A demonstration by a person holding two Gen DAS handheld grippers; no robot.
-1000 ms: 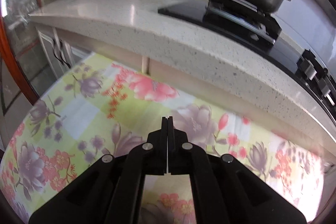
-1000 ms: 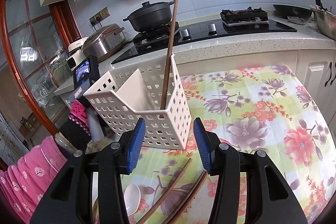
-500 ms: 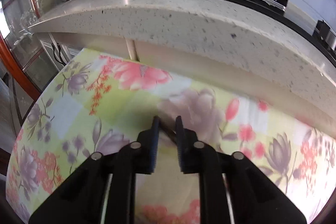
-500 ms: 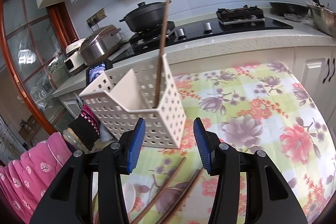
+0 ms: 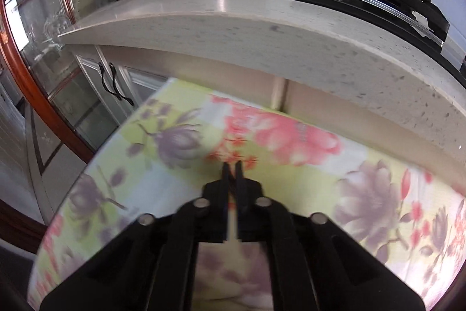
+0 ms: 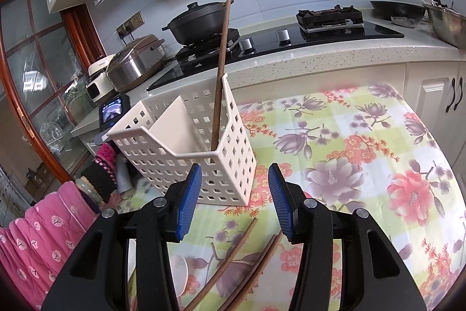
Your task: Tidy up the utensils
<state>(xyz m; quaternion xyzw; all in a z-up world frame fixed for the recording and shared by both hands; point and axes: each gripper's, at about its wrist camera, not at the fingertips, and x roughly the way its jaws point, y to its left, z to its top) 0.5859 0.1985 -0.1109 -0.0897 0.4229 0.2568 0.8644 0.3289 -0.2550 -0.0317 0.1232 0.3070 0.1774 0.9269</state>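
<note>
A white perforated utensil basket stands on the floral tablecloth, with one brown chopstick upright in its right compartment. Three more chopsticks lie on the cloth below my right gripper, which is open, empty and hovering just in front of the basket. A white spoon lies beside them, partly hidden by the gripper. My left gripper hangs over the cloth with its jaws nearly closed, a narrow gap between them; the view is blurred and I see nothing held.
The stone countertop overhangs the table's far edge, carrying a rice cooker, a black pot and a gas hob. A steel bowl sits far right. The person's pink sleeve is at left.
My left gripper opened slightly from fully shut, then narrowed again while swinging left across the cloth. My right gripper barely moved; the basket and chopstick stayed put.
</note>
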